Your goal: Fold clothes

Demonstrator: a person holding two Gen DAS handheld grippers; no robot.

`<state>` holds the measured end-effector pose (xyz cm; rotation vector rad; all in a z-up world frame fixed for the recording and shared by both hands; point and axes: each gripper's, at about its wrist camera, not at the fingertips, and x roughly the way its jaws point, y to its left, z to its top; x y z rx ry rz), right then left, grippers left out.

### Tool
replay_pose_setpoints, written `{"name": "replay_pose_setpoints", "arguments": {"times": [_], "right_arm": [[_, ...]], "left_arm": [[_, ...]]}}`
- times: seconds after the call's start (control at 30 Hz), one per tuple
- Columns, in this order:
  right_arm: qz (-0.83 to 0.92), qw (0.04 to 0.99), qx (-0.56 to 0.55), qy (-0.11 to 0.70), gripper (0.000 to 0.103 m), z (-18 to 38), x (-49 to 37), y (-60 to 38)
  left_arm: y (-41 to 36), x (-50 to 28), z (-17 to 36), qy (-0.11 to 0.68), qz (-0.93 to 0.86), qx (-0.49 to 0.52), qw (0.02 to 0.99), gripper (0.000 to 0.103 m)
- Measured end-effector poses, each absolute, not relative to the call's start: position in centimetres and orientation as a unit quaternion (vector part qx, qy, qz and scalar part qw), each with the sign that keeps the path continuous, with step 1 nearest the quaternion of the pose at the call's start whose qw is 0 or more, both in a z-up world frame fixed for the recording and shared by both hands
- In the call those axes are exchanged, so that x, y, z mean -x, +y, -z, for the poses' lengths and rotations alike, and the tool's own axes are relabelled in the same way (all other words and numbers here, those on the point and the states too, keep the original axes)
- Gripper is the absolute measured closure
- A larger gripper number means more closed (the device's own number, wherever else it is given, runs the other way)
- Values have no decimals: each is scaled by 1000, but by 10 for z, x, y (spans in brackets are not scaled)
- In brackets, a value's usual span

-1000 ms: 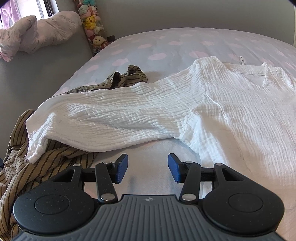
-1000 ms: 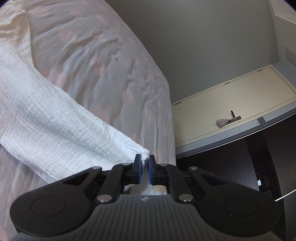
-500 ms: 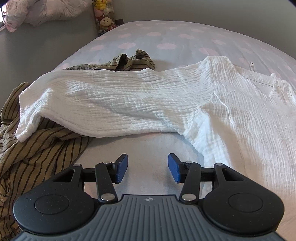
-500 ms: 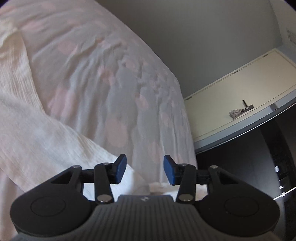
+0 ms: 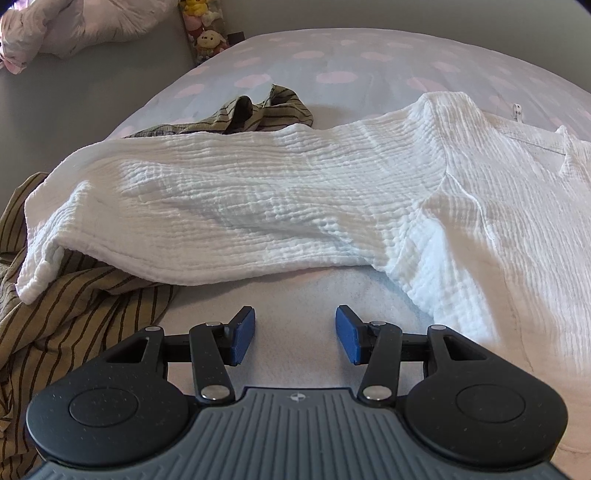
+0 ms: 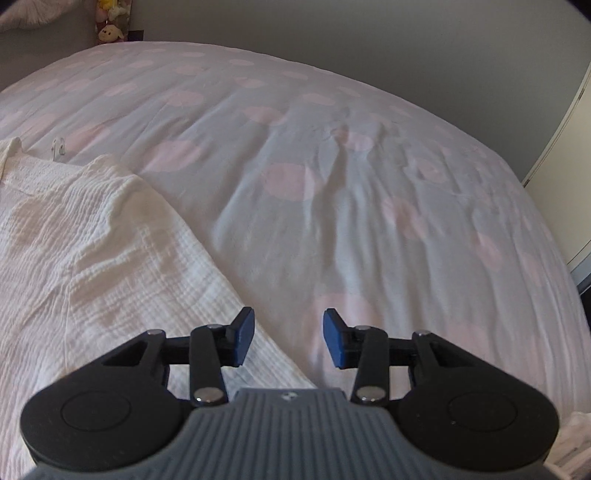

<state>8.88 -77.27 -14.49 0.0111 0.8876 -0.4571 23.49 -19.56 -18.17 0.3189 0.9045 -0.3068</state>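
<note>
both claws gape empty over the white shirt [image 5: 295,206] on the bed [image 6: 332,147].

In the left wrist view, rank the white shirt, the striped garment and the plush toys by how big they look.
1. white shirt
2. striped garment, partly hidden under the shirt
3. plush toys, far off, so true size unsure

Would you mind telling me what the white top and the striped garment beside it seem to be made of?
The white top looks like crinkled cotton gauze, matte: fine puckered ridges run across the sleeve. The striped garment seems a thin woven fabric, perhaps cotton or linen, olive with dark pinstripes, falling in soft creases. Fibre content cannot be confirmed by sight.
</note>
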Motion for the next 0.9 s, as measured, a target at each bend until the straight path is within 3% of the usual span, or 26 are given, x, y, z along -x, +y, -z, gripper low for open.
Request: {"name": "replay_pose_setpoints", "arguments": {"times": [0.17,0.3,0.37,0.4,0.53,0.77,0.9], "right_arm": [[192,888,-84,409,60,162,-102,-793],[180,889,-87,412,64,180,-104,-790],[179,890,-84,410,81,182,-104,-789],[176,891,-79,410,101,180,-104,-787],[208,891,-16,403,101,172,-108,-779],[241,878,-42,411,101,175,-116,-806],[237,883,-54,403,93,173,-112,-808]], "left_arm": [[-201,-237,183,428,149,-158,877,56],[-204,-239,185,424,149,-162,878,56],[-205,-239,185,424,148,-163,878,56],[-205,-239,185,424,148,-164,878,56],[-206,-238,183,420,147,-167,880,56],[-209,-239,186,415,152,-176,879,56],[-210,-238,186,410,154,-179,881,55]]}}
